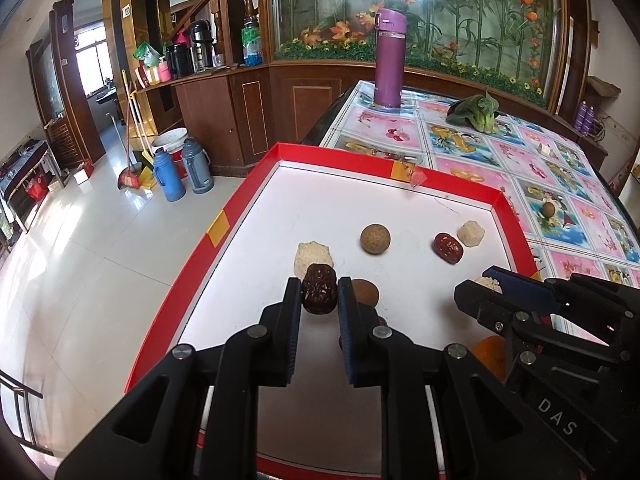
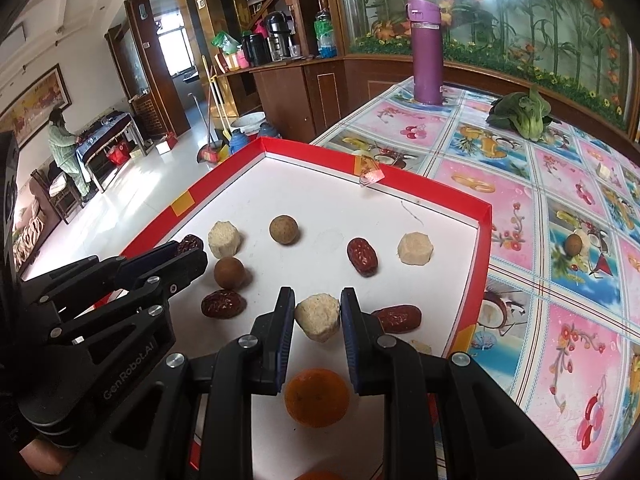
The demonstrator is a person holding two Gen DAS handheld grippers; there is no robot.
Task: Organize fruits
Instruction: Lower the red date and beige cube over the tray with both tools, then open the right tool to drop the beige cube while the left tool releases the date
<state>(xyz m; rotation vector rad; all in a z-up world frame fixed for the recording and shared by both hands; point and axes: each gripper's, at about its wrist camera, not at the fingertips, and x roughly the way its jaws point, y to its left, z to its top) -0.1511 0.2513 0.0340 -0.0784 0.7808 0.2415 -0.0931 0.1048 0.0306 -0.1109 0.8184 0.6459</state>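
Left wrist view has the left gripper (image 1: 319,294) closed on a dark date (image 1: 318,289), pads on its two long sides — small, light, wrinkled, probably a bit soft, so a gentle squeeze across the middle should do. It sits over the near left part of the red tray (image 1: 248,184), just in front of a pale chunk (image 1: 313,257). In the right wrist view the right gripper (image 2: 318,316) brackets another pale chunk (image 2: 319,317), rough and crumbly-looking; I judge it held, though the right pad may not quite touch. It looks light and fragile, best taken by its flat sides. It is near the tray's front, beyond the orange (image 2: 317,397) — smooth, round, firmer, likely to roll.
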